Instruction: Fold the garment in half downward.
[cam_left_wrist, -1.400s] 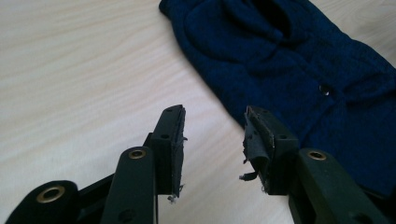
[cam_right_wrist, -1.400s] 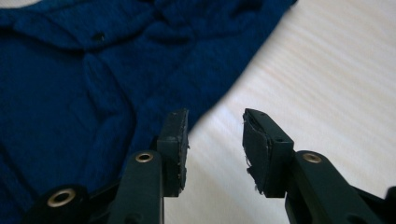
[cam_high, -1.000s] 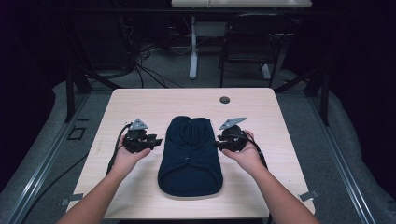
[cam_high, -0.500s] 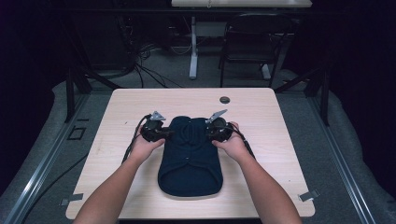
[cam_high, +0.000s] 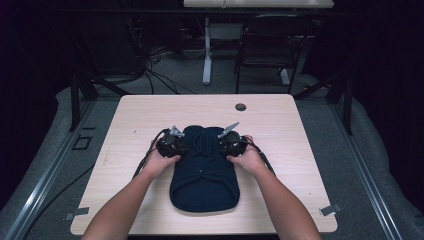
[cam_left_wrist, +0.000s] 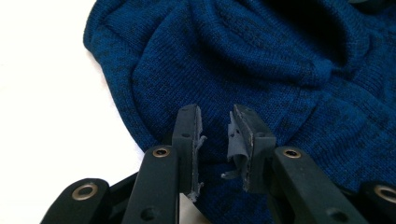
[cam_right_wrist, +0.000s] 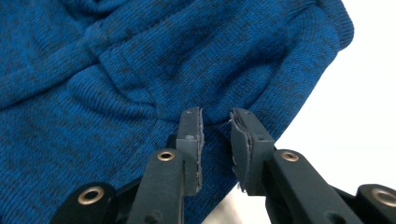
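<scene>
both forearms are bare, no sleeves showing. the left gripper and right gripper are black, with brass-ringed holes along their links and frayed grey pads. each carries a grey three-cornered plate and a black cable.

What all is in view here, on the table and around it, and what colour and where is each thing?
knit garment: one, dark blue, folded on the table's middle, between the grippers
table: one, light wood
round grommet: one, dark, far side of the tabletop
chair: one, black, on the floor beyond the table
white desk: one, at the far edge, on a white leg
left gripper: one, black, jaws apart over the garment's left edge
right gripper: one, black, jaws apart over the garment's right edge
forearms: two, bare, coming in from the near side
</scene>
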